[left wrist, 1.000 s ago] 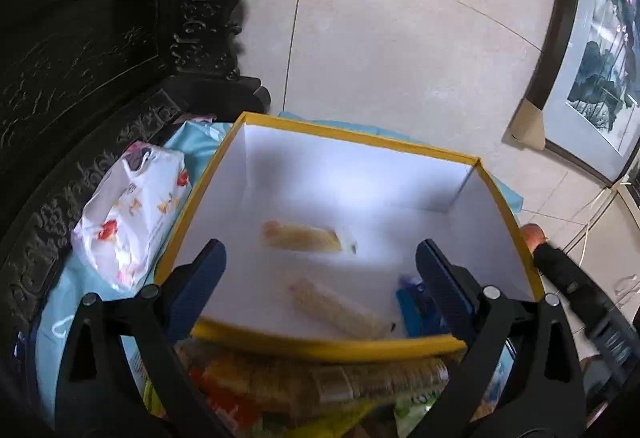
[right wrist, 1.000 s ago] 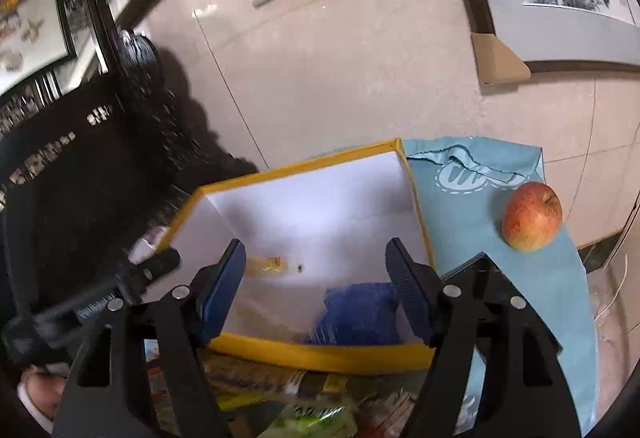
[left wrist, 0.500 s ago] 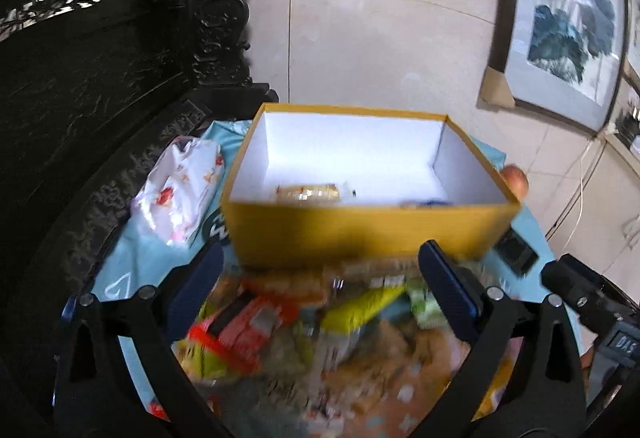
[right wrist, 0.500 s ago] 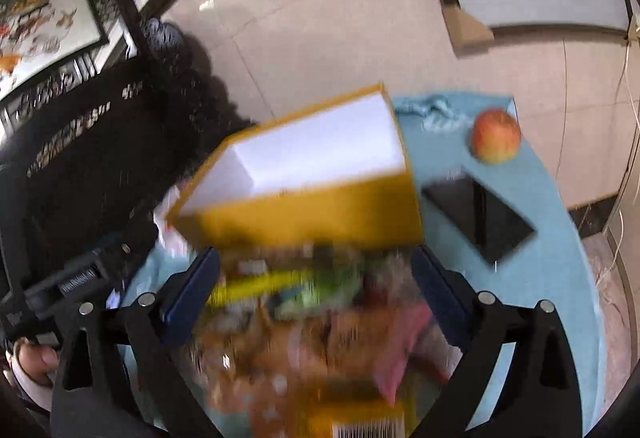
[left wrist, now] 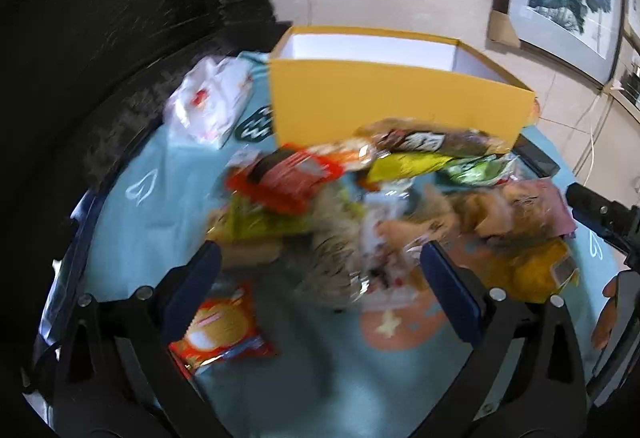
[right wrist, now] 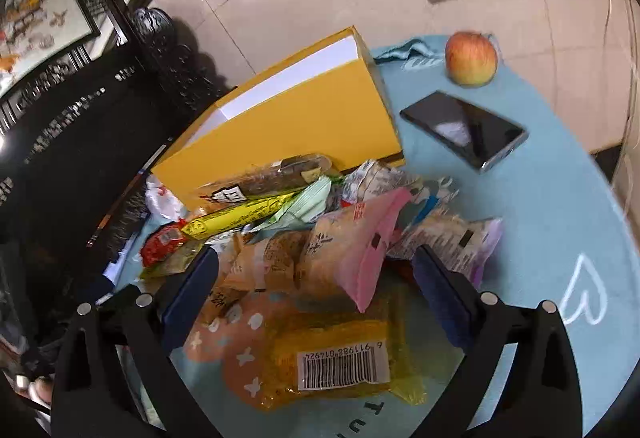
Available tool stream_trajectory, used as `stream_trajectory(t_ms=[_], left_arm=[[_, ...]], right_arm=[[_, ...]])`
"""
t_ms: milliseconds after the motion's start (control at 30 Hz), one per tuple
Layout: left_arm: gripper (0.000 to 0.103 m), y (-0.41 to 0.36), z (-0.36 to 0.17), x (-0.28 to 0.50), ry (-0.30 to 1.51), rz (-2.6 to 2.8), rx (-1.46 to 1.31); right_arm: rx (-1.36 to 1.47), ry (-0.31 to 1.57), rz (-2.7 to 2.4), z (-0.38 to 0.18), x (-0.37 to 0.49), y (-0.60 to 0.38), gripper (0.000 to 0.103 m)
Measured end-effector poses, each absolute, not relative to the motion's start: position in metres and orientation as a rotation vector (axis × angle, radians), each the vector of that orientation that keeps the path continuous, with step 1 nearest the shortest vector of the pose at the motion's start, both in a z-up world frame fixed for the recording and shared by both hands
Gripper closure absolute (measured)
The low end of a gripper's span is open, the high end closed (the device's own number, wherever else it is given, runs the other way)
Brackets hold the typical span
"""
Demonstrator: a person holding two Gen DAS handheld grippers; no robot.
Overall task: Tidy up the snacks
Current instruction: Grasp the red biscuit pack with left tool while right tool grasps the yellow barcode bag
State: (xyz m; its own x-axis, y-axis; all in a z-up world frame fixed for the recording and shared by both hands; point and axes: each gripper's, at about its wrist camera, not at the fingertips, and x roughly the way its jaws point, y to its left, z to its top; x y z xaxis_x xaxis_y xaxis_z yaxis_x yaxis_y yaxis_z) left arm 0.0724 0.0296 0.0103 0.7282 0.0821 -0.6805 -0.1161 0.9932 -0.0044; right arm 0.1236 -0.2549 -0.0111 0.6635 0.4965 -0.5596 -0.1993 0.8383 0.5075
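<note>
Snack packets in crinkly coloured wrappers (right wrist: 320, 238) are heaped mid-frame, beyond both wide-open, empty claws: left gripper (left wrist: 320, 278), right gripper (right wrist: 316, 278). Behind the heap, toward the upper frame, a yellow cardboard box (right wrist: 296, 121) is seen.

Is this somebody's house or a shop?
Probably a house: framed paintings on a tiled wall, carved dark furniture, and a table with snacks, an apple and a phone.

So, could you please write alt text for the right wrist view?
The open right gripper hovers over a pile of snack packets in front of a yellow box. An apple and a black phone lie to the right on the blue tablecloth.
</note>
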Motion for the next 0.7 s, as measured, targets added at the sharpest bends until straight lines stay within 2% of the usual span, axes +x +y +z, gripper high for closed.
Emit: stream_trajectory(t_ms=[300,533,700], left_arm=[[0.002,0.059,-0.01,0.07,0.814,0.176,-0.144],[0.002,0.069,-0.035,0.077,0.905,0.242,-0.12],[0.002,0.069,-0.044,0.078,0.902,0.265,-0.094]], right_arm=[[0.391,0.726,0.413,-0.004,0.114,-0.249,0.005],[0.381,0.722,0.427,-0.004,0.111,-0.246,0.005],[0.401,0.734,0.415,-0.006,0.113,-0.248,0.005]])
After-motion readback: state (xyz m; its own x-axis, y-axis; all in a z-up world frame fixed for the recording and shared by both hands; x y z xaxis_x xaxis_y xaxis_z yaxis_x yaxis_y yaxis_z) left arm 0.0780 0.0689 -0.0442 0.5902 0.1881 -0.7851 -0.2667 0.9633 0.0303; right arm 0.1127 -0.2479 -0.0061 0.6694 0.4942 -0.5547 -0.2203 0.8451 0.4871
